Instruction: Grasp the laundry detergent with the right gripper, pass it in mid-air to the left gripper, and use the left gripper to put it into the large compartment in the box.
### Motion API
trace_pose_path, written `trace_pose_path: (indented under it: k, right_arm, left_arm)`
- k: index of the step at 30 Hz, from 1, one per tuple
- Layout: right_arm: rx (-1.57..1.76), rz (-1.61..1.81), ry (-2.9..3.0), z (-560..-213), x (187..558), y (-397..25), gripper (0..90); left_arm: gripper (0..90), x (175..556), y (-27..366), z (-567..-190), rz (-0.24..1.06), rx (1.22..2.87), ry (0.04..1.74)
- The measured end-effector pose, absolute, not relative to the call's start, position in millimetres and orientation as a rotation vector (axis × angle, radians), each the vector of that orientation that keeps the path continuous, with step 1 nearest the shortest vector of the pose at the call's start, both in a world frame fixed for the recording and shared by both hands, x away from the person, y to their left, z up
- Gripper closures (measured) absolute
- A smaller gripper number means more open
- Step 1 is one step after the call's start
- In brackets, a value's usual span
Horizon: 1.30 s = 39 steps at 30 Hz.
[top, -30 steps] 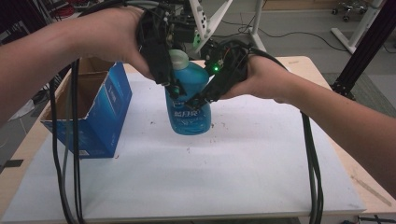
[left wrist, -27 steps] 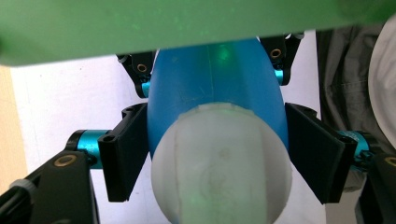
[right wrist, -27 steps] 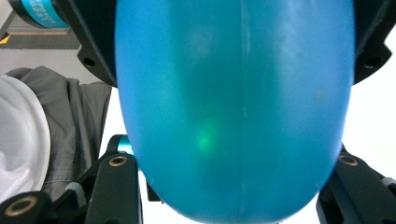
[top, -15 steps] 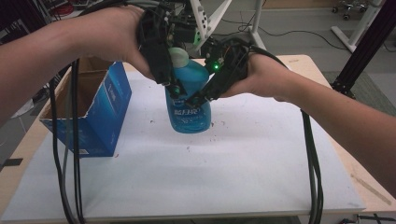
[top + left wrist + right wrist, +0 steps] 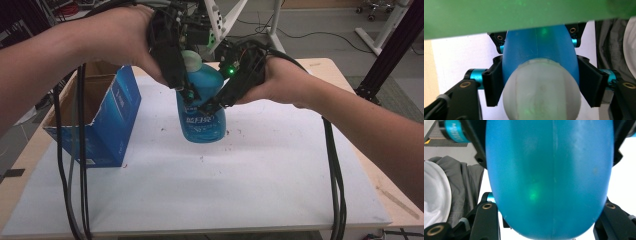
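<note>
A blue bottle [image 5: 201, 117] with a pale round cap [image 5: 191, 60] stands upright mid-table on the white tabletop [image 5: 250, 185]. My left gripper [image 5: 187, 92] comes down from the upper left and is shut on the bottle's upper body just under the cap. In the left gripper view its jaws press both sides of the bottle [image 5: 539, 47] behind the cap [image 5: 541, 95]. My right gripper [image 5: 211, 104] comes in from the right, shut on the bottle's body. Close up in the right gripper view, the bottle [image 5: 549, 177] sits between that gripper's black jaws.
An open blue cardboard box [image 5: 107, 120] stands at the table's left edge. Black cables [image 5: 70, 165] hang from both grippers over the front. A white frame [image 5: 220, 20] and a black post [image 5: 395, 45] stand behind the table. Grey cloth [image 5: 466, 185] lies beyond the bottle.
</note>
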State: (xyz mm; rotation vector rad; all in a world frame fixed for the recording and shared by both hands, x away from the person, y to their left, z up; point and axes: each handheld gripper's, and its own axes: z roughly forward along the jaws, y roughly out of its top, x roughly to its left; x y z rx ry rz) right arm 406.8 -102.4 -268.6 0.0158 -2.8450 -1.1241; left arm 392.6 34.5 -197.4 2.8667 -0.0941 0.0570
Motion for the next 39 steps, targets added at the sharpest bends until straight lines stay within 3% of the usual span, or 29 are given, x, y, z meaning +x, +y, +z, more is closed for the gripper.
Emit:
trace_pose_path:
  k: [33,39]
  right_arm:
    - [0.017,-1.128,-2.802,-269.3,406.6,-101.0,44.2]
    - [0.018,-1.121,-2.807,-270.4,407.1,-100.3,30.8]
  left_arm:
    - [38.1,393.5,39.7,-193.2,0.038,2.823,-0.049]
    - [38.1,393.5,38.7,-194.4,0.039,2.826,-0.064]
